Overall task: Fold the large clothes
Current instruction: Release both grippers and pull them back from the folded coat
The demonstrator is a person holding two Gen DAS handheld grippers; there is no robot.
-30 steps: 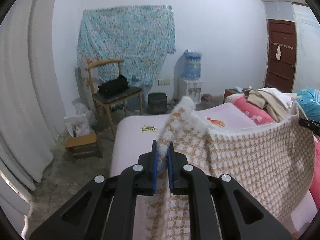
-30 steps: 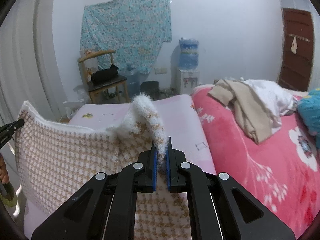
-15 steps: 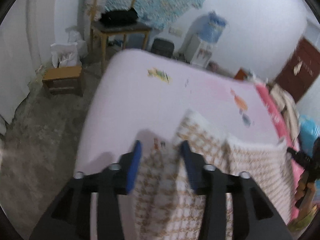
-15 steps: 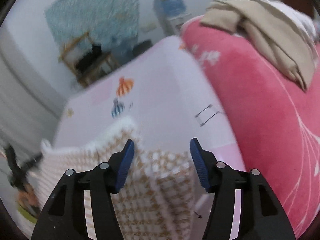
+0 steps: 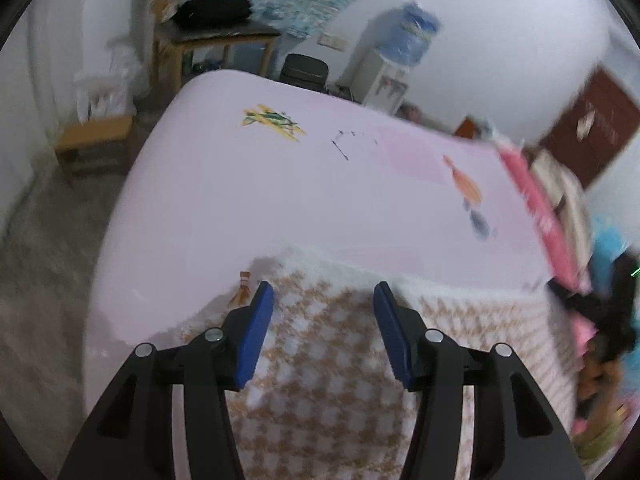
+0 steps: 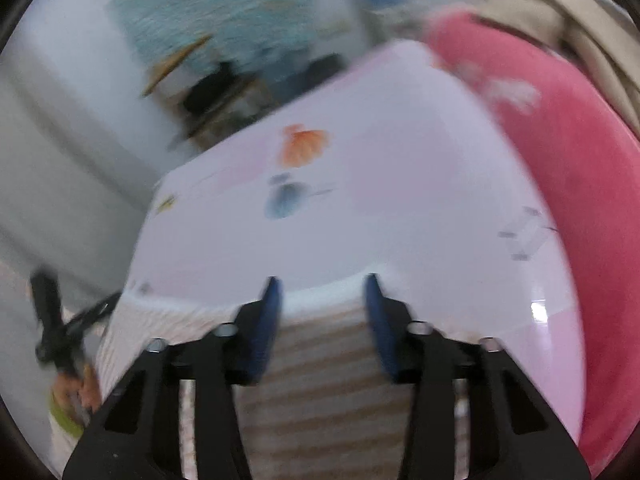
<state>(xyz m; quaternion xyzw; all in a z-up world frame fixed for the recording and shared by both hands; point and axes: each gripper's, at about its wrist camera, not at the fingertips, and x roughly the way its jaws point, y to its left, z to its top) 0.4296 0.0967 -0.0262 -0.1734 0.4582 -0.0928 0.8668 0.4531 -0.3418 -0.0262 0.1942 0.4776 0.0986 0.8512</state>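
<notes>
The fluffy beige-and-white houndstooth knit garment (image 5: 332,364) lies flat on the pale pink bed sheet (image 5: 280,200), its white fuzzy top edge stretched across the near part of the bed. The left tool (image 5: 324,312) is opening and the right tool (image 6: 322,312) is closing; cloth lies under both, yet neither pair of blue pads presses it, so the garment is loose. One fold seems laid; further folds likely remain, though blur hides the layers. To the right a bright pink floral blanket (image 6: 580,184) carries heaped beige clothes (image 6: 568,20), crowding that side. Beyond the bed stand a wooden chair (image 5: 208,36) and a blue water dispenser bottle (image 5: 412,36).
</notes>
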